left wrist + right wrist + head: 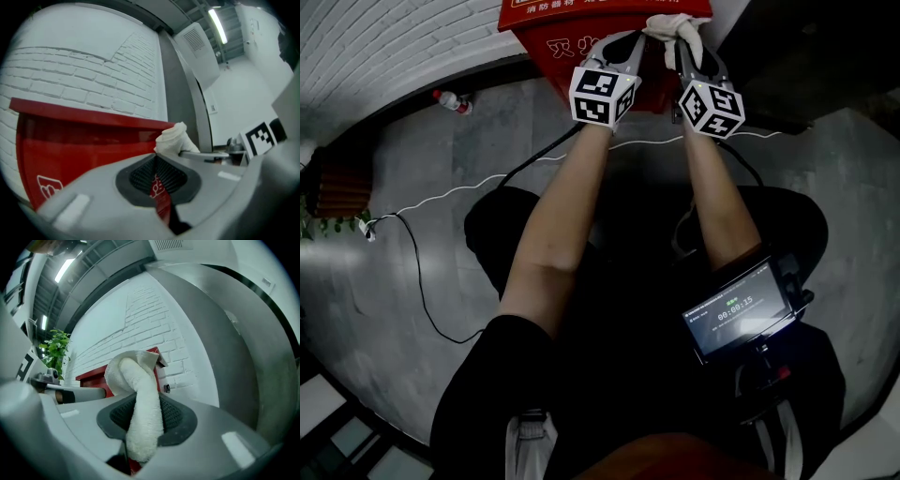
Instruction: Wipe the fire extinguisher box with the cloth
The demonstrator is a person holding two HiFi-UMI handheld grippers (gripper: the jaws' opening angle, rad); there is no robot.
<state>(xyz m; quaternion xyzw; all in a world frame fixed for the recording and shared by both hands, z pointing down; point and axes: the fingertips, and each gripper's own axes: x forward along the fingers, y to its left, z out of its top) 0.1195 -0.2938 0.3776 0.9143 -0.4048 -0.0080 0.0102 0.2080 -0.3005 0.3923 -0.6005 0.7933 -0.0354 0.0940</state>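
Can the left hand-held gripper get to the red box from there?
Probably yes. The left hand-held gripper sits right in front of the box, with nothing between them. The cloth is in the right hand-held gripper, beside it and not in the way.

Shows a smooth, glossy red painted finish on the fire extinguisher box [84,145], much like coated sheet metal. Reads as soft, nubbly white terry on the cloth [140,420], thick and matt. Has matt grey moulded plastic on the shells of the left gripper [154,158] and right gripper [140,398], with dark, finely ribbed, rubbery pads [176,416] inside the jaws. Gives rough white-painted brick on the wall [93,79], joints in relief. Looks like smooth grey stone or concrete on the floor [441,169], faintly sheened. Adds clear plastic in the bottle [450,100].
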